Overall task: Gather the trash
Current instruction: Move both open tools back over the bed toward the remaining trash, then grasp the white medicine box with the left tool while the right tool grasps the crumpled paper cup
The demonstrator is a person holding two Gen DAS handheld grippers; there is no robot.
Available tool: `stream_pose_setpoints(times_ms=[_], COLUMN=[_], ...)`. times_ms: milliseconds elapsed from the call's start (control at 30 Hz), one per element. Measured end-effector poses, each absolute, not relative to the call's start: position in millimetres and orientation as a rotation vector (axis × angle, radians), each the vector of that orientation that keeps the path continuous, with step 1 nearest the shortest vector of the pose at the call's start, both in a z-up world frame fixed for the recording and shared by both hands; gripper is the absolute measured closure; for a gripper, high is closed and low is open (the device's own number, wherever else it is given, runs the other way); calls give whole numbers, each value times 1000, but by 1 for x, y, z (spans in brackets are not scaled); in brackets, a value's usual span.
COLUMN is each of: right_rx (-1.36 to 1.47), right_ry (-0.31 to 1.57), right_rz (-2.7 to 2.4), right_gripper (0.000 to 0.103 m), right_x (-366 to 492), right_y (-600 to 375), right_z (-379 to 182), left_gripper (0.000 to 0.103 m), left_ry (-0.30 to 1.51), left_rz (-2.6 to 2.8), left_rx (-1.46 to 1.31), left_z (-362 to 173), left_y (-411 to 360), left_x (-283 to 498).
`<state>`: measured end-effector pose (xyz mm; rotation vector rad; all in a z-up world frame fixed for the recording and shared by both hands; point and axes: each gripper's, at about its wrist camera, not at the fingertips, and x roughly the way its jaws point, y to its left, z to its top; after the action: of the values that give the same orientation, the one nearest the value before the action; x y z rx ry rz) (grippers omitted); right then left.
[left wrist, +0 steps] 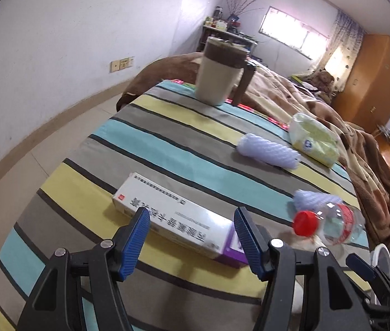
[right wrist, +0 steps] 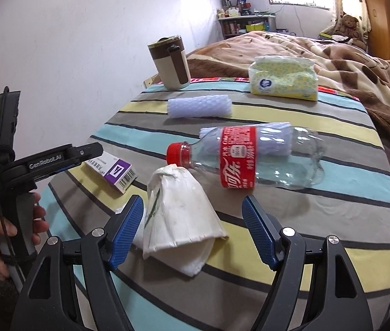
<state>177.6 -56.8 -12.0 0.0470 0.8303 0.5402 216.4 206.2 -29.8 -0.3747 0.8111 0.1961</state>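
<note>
The left gripper (left wrist: 192, 237) points down at the long white cardboard medicine box with a purple end (left wrist: 175, 218), which lies flat on the striped tablecloth (left wrist: 145, 143) just ahead of its blue pads. Its jaws stand apart with nothing between them, one pad on either side of the box's near long edge, which looks like a line-up for pinching the box across its narrow width.

The right gripper (right wrist: 192, 231) has its jaws spread wide and holds nothing. Directly ahead of it, reaching in between the blue pads, sits a crumpled white paper wad (right wrist: 178, 209), pinched to a point at its far end. Just beyond the wad lies an empty clear plastic cola bottle with a red cap and red label (right wrist: 250, 160), on its side with the cap toward the wad. Lying flat suits a grip across its body.

A hand (right wrist: 7, 231) grips the other tool's handle, far left in the right wrist view.

Counted, the likely trash comes to one box, one wad, one bottle and two white foam net sleeves: one (right wrist: 200, 106) far ahead of the right gripper, one (right wrist: 275, 127) right behind the bottle. Farther off stand one beige and brown lidded mug (right wrist: 171, 63), upright, and one soft yellow tissue pack (right wrist: 283, 78); these look like things to keep. One white rim, perhaps a bin (left wrist: 382, 262), shows at the far right of the left gripper.
</note>
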Motion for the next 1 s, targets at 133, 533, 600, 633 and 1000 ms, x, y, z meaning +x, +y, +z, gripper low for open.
stream_pose_setpoints(times_ms=[133,533,600,633,1000], right_rx=[20,6,14,7,29], right_ry=[845,898,903,904,915], right_rz=[547,560,564,562,564], right_gripper=[28,38,38,38,38], right_x=[180,182,182,182,185], right_y=[-48,-46,-47,-46,-51], right_z=[-14,-22,-22,-22,-25], left_gripper=[40,36,36,36,33], left_ry=[828,849,854,856,930], left_rz=[194,171,165,175,232], left_rx=[-397,-369,-359,-352,-381], left_z=[-36,-36,-35,-35,-49], left_y=[210,194,190,190,189], left_x=[226,251,250,249,239])
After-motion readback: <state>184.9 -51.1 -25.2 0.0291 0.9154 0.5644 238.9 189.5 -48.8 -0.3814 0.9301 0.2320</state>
